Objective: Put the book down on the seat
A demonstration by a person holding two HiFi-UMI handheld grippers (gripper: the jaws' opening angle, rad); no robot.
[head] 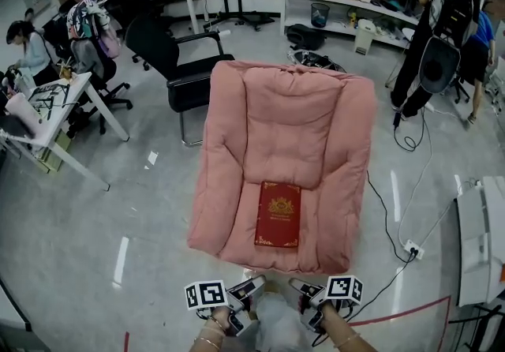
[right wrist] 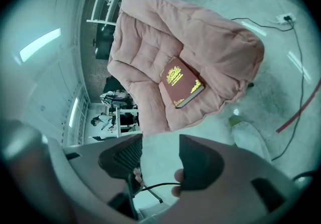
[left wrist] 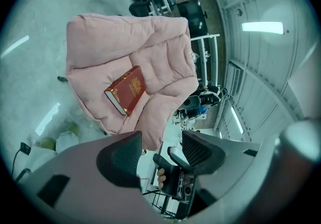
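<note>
Head view: the book (head: 278, 214) lies flat on the seat (head: 241, 224), mid-frame. The left tool (head: 251, 289) and right tool (head: 300, 289) hang at the bottom edge, clear of it.
Left gripper view: jaws wide, nothing between; book upper left.
Right gripper view: jaws wide, empty, with what may be a fingertip behind them; book above centre.

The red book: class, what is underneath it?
The red book lies flat, cover up, on the seat of the pink armchair. The patch of cushion directly beneath it is covered, so that part cannot be seen.
</note>
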